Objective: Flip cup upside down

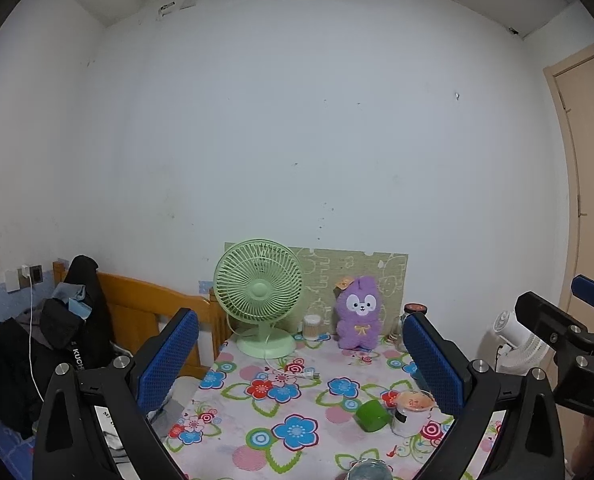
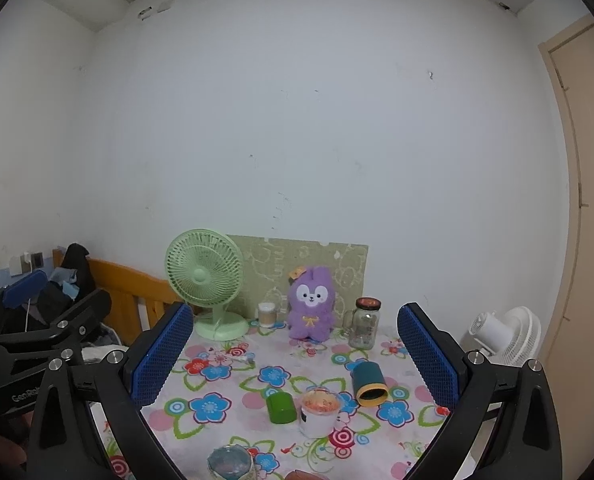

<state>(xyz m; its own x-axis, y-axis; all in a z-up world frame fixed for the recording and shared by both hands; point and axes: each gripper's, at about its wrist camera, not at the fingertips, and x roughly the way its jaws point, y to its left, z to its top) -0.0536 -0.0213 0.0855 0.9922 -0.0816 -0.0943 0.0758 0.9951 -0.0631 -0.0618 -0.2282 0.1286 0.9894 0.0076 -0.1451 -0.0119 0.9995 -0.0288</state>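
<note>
Bench (image 2: 225, 432) with a flowered cloth fills the lower part of both wrist views. I see both tools raised above its near edge, neither touching anything. The left hand-held gripper (image 1: 301, 360) has its blue-padded fingers spread wide apart with nothing between them; the right hand-held gripper (image 2: 297, 352) stands the same way, wide apart and unloaded.

The dark teal cylindrical cup with a yellow rim (image 2: 369, 383) lies on its side toward the right edge of the bench, mouth turned to the near edge. In the left view I cannot make it out behind the right finger.

Just left of it stands a clear plastic tub with an orange-speckled lid (image 2: 320, 412), and touching or just beside that, a small green cup on its side (image 2: 281, 407). A glass vessel (image 2: 231, 463) sits at the near edge.

Along the far edge, from left: a pale green desk fan (image 2: 205, 280), a small round swab box (image 2: 267, 314), a purple plush rabbit (image 2: 311, 307), and a glass jar with a dark lid (image 2: 364, 324).
</note>
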